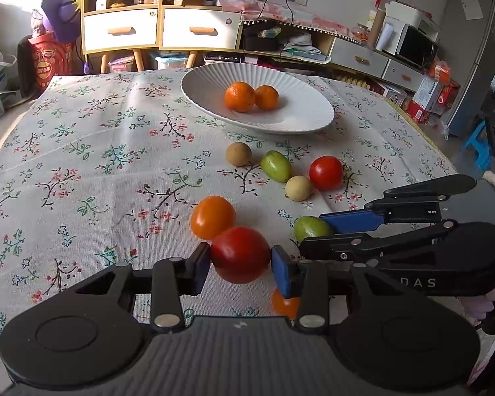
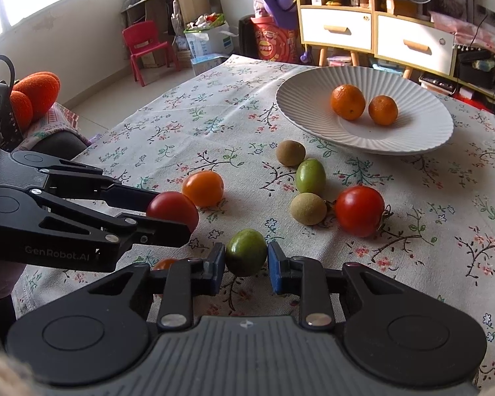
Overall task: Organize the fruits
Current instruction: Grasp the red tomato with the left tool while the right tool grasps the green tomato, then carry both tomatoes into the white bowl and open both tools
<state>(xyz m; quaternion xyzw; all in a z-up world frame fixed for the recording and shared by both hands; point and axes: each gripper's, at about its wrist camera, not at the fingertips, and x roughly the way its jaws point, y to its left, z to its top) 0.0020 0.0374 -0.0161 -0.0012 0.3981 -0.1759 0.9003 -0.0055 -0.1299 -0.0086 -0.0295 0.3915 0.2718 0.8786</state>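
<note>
My left gripper [image 1: 240,260] is shut on a red tomato [image 1: 240,253], just above the floral tablecloth; it also shows in the right wrist view [image 2: 172,209]. My right gripper [image 2: 246,260] is shut on a green fruit [image 2: 246,255], seen too in the left wrist view [image 1: 310,228]. An orange tomato [image 1: 212,216] touches the held tomato. A white ribbed plate [image 1: 300,122] at the back holds two oranges [image 1: 240,96]. Two brown fruits [image 1: 238,153], a green fruit [image 1: 275,165] and a second red tomato [image 1: 326,172] lie between plate and grippers.
A small orange-red fruit [image 1: 284,303] lies under my left gripper near the table's front edge. The floral tablecloth [image 1: 92,165] stretches to the left. Shelves and drawers [image 1: 161,26] stand beyond the table, a red chair [image 2: 145,49] on the floor.
</note>
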